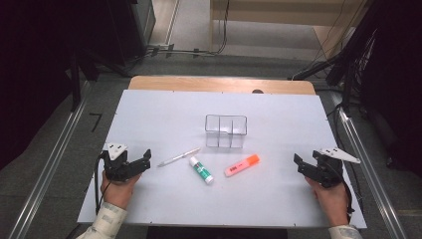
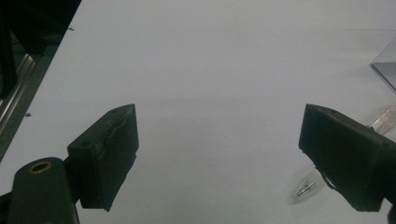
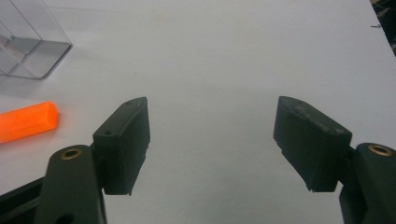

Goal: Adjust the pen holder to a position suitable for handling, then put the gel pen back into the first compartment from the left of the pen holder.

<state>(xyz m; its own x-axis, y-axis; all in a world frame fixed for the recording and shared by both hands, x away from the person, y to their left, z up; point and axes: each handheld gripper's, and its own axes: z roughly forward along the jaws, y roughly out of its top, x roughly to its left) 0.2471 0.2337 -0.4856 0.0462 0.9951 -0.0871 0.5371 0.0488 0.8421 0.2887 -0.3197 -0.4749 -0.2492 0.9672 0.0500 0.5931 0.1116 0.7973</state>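
White tabletop [image 1: 149, 114] carries a clear divided organizer [image 1: 226, 131], its compartments bare; pen [image 1: 178, 157], glue stick [image 1: 201, 170], highlighter [image 1: 242, 165] nearby; left gripper [image 1: 144, 160] and right gripper [image 1: 300, 165] gape, holding nothing.

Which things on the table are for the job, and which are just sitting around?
For the job: white pen, glue stick, orange highlighter, clear divided organiser, left gripper, right gripper, both open.

Just about: cables on the floor, metal rails.

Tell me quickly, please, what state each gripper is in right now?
Left gripper: open, holding nothing.
Right gripper: open, holding nothing.
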